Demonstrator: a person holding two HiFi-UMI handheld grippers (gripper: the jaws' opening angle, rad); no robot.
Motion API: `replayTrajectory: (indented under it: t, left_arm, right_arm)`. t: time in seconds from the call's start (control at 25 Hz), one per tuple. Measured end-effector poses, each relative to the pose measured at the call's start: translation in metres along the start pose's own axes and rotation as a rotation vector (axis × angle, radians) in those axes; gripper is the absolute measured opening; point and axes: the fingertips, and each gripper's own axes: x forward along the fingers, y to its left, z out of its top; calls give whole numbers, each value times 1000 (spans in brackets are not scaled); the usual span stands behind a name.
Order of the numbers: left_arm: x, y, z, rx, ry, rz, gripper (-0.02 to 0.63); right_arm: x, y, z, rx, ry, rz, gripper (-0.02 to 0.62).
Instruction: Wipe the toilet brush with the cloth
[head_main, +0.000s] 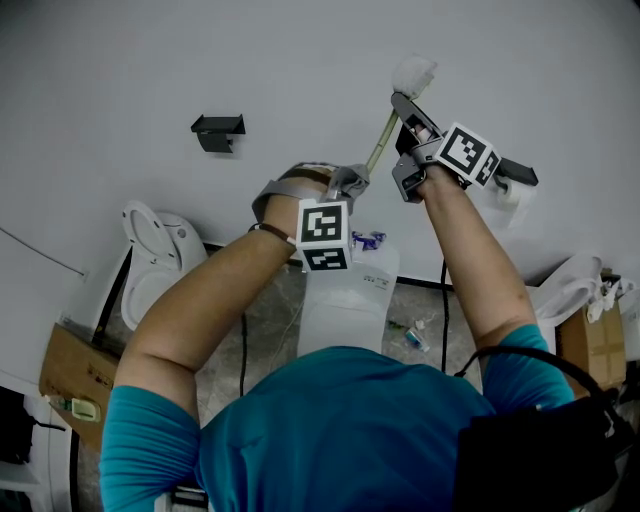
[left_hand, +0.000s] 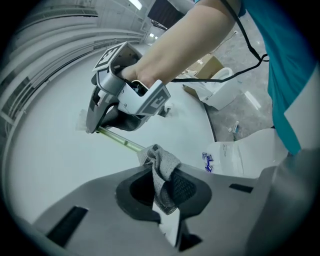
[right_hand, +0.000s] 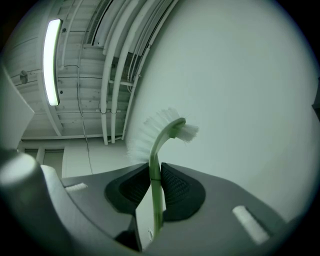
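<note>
No word or number can be read anywhere. The white toilet tank (head_main: 345, 300) in the middle of the scene bears a small blue mark (head_main: 368, 240) near its far edge and a line of tiny dark print (head_main: 376, 281) just right of it, both too small to make out. The left marker cube (head_main: 324, 235) and the right marker cube (head_main: 467, 152) show only black-and-white square patterns, no letters

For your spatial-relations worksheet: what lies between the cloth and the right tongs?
A bare stretch of the brush handle runs from the cloth to the right tongs, shown in the left gripper view.
</note>
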Motion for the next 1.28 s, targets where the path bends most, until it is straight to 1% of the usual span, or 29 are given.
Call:
replayTrajectory:
  t: [0.48, 0.76, 0.96, 1.08, 1.16, 1.2, 1.28]
  left_arm:
    - [-1, -32, -5, 22, 1, -62, 38]
    - [-2, -55, -6, 66, -5, -102, 38]
    - [-11, -72, -5, 115, -15, -127, 38]
    - [-19, -80, -4, 130, -31, -140, 38]
    - [-26, -85, -2, 117, -46, -155, 38]
    - [-30, -87, -2, 96, -57, -166, 38]
    - [-39, -86, -2, 11, -86, -181, 38]
  right_arm:
    - [2, -17, 3, -14, -15, -38, 64]
    - [7, -29, 2, -24, -14, -60, 64]
    - [4, -36, 5, -33, -19, -78, 64]
    - [1, -41, 5, -35, -21, -87, 64]
    - [-2, -42, 4, -37, -15, -84, 64]
    - [-3, -41, 3, -38, -9, -76, 64]
    - [-5, -34, -2, -43, 12, -41, 64]
